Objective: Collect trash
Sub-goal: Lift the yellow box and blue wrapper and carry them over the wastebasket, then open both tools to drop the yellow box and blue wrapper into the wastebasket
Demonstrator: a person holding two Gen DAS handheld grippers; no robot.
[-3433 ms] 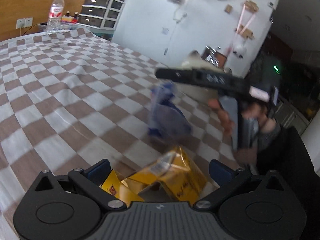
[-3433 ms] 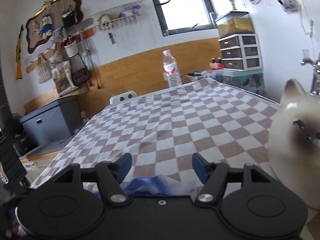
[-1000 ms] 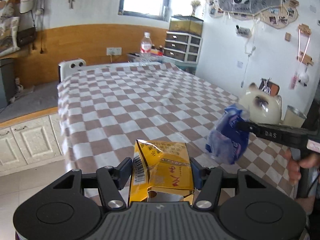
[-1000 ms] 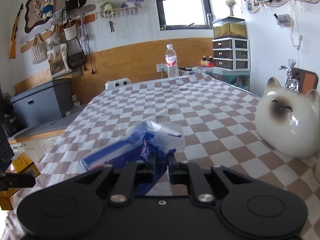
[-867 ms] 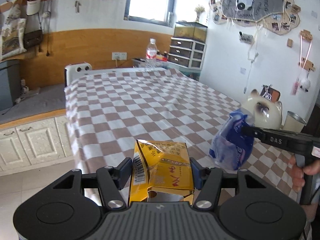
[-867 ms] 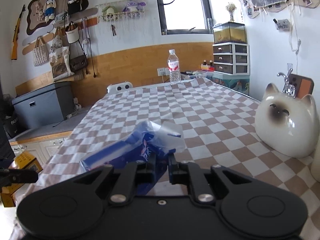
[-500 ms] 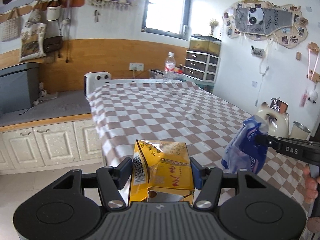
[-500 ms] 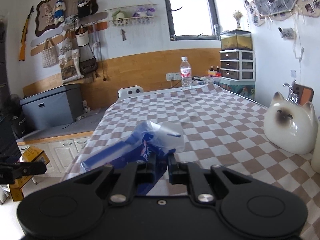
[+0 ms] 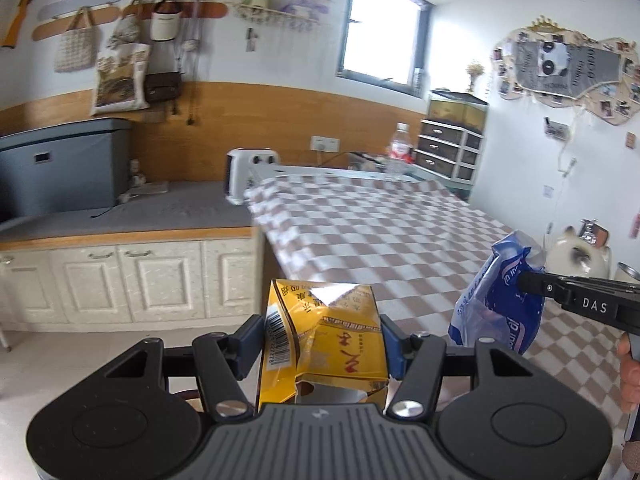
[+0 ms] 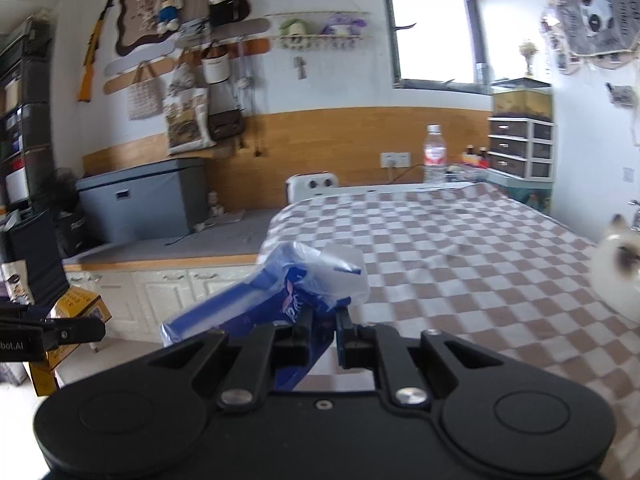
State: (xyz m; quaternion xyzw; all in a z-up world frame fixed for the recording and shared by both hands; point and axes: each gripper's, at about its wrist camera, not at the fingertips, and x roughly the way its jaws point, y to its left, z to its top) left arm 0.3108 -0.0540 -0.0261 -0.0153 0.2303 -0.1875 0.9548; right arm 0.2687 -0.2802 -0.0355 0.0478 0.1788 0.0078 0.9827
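My left gripper [image 9: 322,340] is shut on a crumpled yellow carton [image 9: 324,344] and holds it in the air off the table's near-left corner. It also shows at the left edge of the right wrist view [image 10: 72,308]. My right gripper [image 10: 322,328] is shut on a blue and clear plastic wrapper [image 10: 272,296], held above the checkered table [image 10: 460,248]. In the left wrist view the wrapper [image 9: 500,304] hangs from the right gripper's tip at the right.
A water bottle [image 10: 434,156] stands at the table's far end by a drawer unit [image 10: 520,148]. A white cat figurine [image 10: 618,268] sits at the table's right side. White cabinets [image 9: 120,280] with a grey box [image 9: 60,168] on top stand left of the table, above pale floor.
Both grippers have drawn back and turned left from the table, each still holding its item. The cabinets and floor have come into view.
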